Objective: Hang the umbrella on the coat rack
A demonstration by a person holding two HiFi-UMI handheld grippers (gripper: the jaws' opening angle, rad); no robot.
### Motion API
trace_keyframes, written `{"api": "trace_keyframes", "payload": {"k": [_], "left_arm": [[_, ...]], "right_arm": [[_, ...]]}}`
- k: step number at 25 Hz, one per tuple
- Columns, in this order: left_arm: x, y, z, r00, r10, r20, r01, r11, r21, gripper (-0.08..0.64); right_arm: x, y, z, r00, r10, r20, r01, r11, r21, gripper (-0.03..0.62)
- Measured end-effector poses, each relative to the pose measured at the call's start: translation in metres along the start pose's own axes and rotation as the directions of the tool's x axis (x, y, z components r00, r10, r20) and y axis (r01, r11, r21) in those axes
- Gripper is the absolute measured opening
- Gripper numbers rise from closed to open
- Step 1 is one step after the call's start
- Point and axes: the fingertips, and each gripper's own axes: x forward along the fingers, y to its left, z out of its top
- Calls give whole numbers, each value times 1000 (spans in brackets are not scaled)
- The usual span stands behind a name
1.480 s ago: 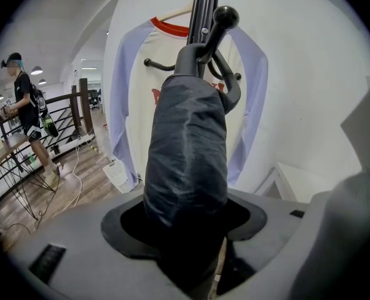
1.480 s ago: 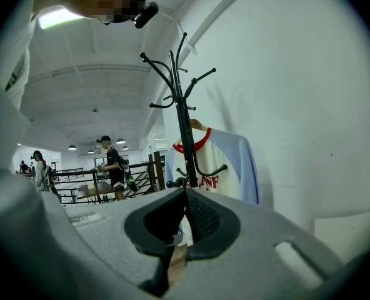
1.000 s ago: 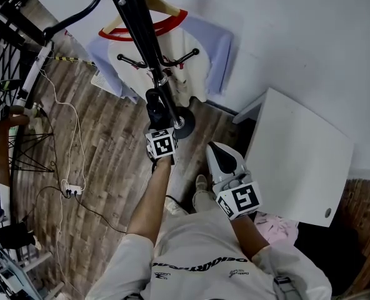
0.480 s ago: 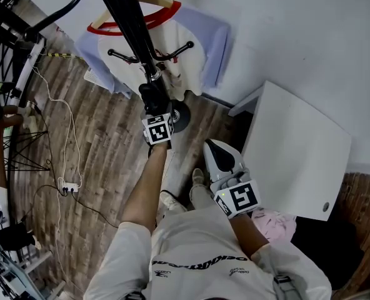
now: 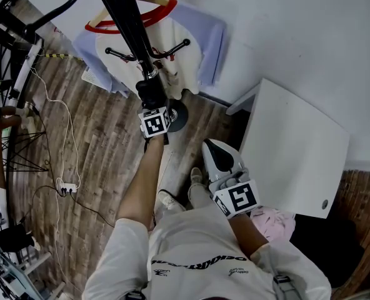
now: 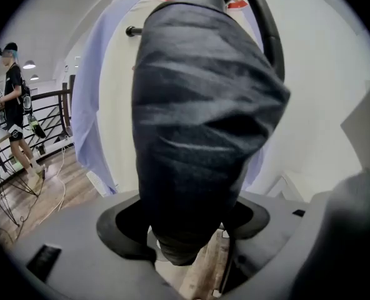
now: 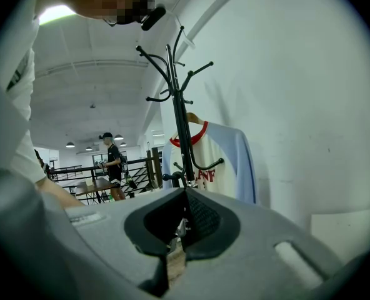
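As L gripper (image 5: 150, 87) jaws ease apart round umbrella (image 6: 197, 117) | R gripper (image 5: 215, 152): jaws together, empty

Below your left hand-held gripper (image 5: 149, 94), the wooden floor (image 5: 104, 161) bears the coat rack's round base (image 5: 182, 115) just beyond it, a white power strip (image 5: 68, 188) and its cable (image 5: 73, 144) well off to its left, and your shoes (image 5: 170, 200) nearer you.

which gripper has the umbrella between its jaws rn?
The left gripper: the dark folded umbrella sits between its jaws, which have just been opening and stand clear of it. The right gripper has its jaws together, empty.
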Motion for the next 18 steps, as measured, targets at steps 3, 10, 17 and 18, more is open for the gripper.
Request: {"api": "trace_keyframes", "payload": {"k": [3,10,17,18], "left_arm": [[-8,-5,3,1000,-7,11,6,999,40,349],[-42,-12,8,999,-24,28,23,998,60,362],[-96,-26,13,991,-93,98,90,995,36,362],[-105,-27,14,989,-100,110,97,995,33,360]], "right_arm": [[-5,1,1,1000,-5,6,5,1000,2,-2],[-18,15,3,1000,-4,29,4,1000,11,-2],[-42,34,6,998,-24,52,24,1000,9,-2],[-46,38,9,998,-27,55,27,1000,4,-2]]}}
